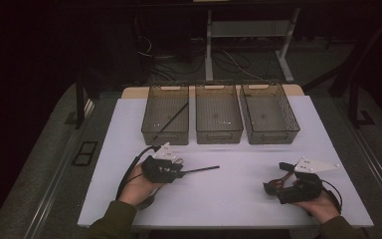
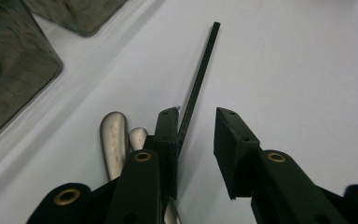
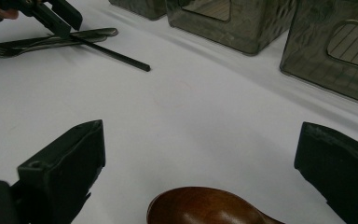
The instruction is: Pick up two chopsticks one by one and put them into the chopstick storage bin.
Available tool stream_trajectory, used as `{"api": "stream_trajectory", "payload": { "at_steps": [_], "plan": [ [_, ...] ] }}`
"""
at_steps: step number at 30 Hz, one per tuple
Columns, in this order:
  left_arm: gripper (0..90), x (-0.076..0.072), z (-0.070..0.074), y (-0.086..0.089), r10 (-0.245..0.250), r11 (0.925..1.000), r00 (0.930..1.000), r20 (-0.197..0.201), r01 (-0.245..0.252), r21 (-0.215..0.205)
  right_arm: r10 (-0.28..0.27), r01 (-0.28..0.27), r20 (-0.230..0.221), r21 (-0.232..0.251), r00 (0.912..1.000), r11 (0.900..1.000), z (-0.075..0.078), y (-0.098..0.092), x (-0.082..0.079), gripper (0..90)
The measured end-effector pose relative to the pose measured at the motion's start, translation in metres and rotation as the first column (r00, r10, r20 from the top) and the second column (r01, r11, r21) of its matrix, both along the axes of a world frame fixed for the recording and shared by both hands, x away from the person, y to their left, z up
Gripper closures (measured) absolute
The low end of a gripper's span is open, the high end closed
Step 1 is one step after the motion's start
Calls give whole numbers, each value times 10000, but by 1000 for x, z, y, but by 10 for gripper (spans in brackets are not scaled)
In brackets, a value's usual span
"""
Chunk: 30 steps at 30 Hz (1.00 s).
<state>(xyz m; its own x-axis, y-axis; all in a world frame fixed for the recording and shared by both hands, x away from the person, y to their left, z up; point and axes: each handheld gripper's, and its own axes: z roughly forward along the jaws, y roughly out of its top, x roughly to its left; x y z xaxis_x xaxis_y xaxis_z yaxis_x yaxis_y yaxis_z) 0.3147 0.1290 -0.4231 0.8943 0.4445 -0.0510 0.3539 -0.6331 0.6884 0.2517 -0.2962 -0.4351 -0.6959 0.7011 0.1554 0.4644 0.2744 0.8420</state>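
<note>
- Your left gripper (image 2: pixel 196 140): jaws apart, the thin black square-edged stick (image 2: pixel 200 74) lies between them, against one pad.
- Your right gripper (image 3: pixel 200 154): jaws wide apart over a smooth, rounded wooden spoon (image 3: pixel 205 207).

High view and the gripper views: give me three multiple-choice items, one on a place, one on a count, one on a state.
1. Place: the thin black stick lying in a bin is in A) the left smoky clear plastic bin B) the middle bin C) the right bin.
2. Count: how many bins stand on the white table? A) two B) three C) four.
3. State: the right gripper's tongs are A) shut on a fork B) open over the brown wooden spoon C) shut empty.
Answers: 1 A, the stick slants across the left bin; 2 B, three stand in a row at the far edge; 3 B, the right gripper view shows a wide gap between them with the spoon's bowl below.
</note>
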Motion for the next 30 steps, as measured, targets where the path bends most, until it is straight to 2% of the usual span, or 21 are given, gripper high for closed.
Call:
{"api": "stream_trajectory", "payload": {
  "at_steps": [6,11,24,30],
  "plan": [
    [717,8,-10,-5,-139,9992,9999,-33,140,380,26,-26,4,-21,10000,10000,0,1,0,22],
    [731,10,-16,-8,-236,9976,9994,-235,251,647,0,0,-4,-14,10000,10000,0,1,0,22],
    [842,10,-18,-8,-158,9986,9990,-409,178,490,15,-15,5,4,10000,10000,0,1,-1,22],
    [849,10,-18,-8,-147,9986,9987,-486,172,509,30,-30,6,-5,10000,10000,0,1,0,22]
  ]
}}
